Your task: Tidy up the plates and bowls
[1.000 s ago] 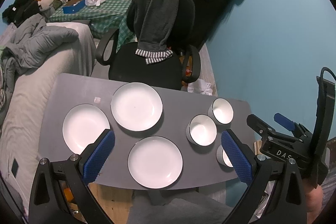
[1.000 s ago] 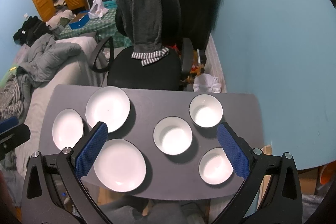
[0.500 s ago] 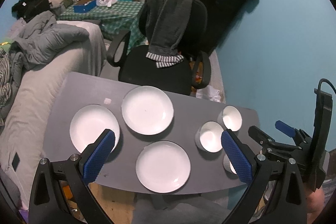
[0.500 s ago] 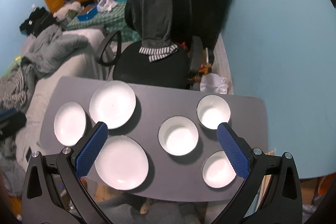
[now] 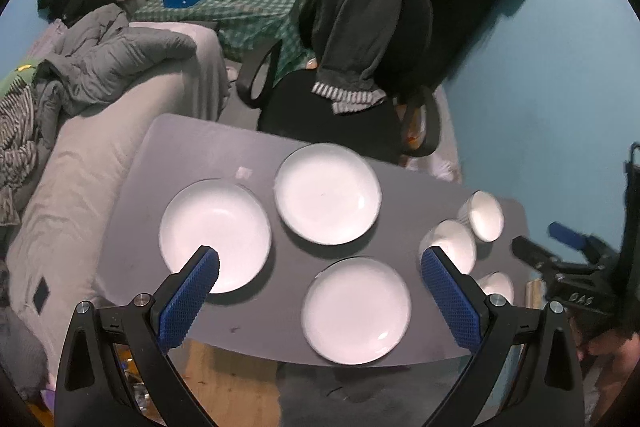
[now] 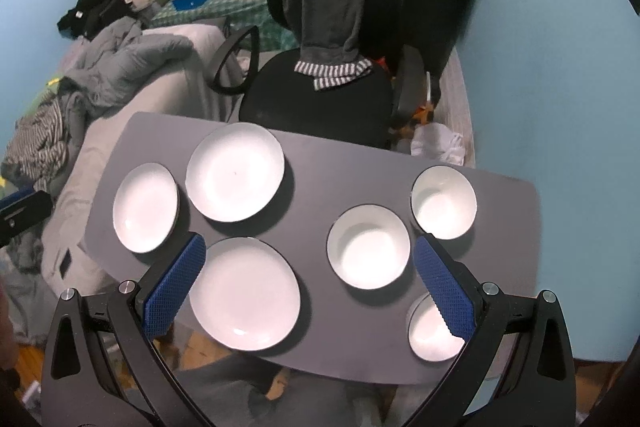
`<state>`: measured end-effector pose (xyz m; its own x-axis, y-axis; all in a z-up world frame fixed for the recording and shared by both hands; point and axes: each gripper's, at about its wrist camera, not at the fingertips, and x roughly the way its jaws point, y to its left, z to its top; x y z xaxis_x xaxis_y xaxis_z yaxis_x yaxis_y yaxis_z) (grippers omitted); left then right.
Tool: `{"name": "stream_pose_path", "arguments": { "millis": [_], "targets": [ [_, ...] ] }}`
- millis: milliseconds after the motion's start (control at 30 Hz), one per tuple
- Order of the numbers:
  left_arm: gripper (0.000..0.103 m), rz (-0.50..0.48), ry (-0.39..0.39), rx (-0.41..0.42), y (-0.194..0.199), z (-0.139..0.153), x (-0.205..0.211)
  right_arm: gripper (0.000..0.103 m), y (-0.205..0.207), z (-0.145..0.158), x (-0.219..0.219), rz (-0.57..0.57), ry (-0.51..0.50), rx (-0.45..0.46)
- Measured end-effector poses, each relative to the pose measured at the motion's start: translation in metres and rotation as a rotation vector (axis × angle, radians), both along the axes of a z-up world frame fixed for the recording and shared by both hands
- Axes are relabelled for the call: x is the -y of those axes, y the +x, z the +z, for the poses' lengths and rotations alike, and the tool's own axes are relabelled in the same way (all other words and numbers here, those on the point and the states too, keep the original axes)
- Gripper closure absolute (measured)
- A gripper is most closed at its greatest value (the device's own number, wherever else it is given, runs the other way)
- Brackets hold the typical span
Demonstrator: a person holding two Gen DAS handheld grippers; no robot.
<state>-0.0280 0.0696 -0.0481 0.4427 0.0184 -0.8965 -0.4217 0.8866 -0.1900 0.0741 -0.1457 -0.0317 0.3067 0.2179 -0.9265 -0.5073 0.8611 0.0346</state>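
Observation:
Three white plates lie on the grey table [image 6: 320,163]: a left one [image 6: 145,207], a far one [image 6: 235,171] and a near one [image 6: 245,294]. Three white bowls stand to the right: middle [image 6: 369,246], far right [image 6: 444,202], near right [image 6: 432,331]. In the left wrist view the plates show left [image 5: 215,235], far [image 5: 328,193] and near [image 5: 357,310], with the bowls [image 5: 450,245] at the right. My left gripper [image 5: 319,295] is open and empty above the plates. My right gripper [image 6: 310,285] is open and empty above the near plate and middle bowl.
A black office chair [image 6: 320,95] with a grey garment draped over it stands behind the table. A grey sofa with clothes [image 6: 132,67] is on the left. A blue wall [image 6: 560,67] is on the right. Wooden floor shows below the table's front edge.
Both grippers have shifted over the table, the left view sliding left and closer so the plates look larger. Both stay open. Plates and bowls have not moved.

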Motion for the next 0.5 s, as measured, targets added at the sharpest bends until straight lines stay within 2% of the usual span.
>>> {"name": "stream_pose_path", "arguments": {
  "millis": [233, 400, 500],
  "targets": [
    [0.001, -0.039, 0.009, -0.061, 0.001, -0.027, -0.005, 0.001, 0.0, -0.023, -0.008, 0.018, -0.02, -0.028],
    [0.001, -0.058, -0.003, -0.071, -0.001, -0.044, -0.008, 0.001, -0.004, -0.039, -0.015, 0.026, -0.03, -0.035],
    [0.001, -0.082, 0.02, -0.089, -0.002, -0.058, -0.006, 0.001, -0.004, -0.053, -0.019, 0.022, -0.047, -0.042]
  ]
}}
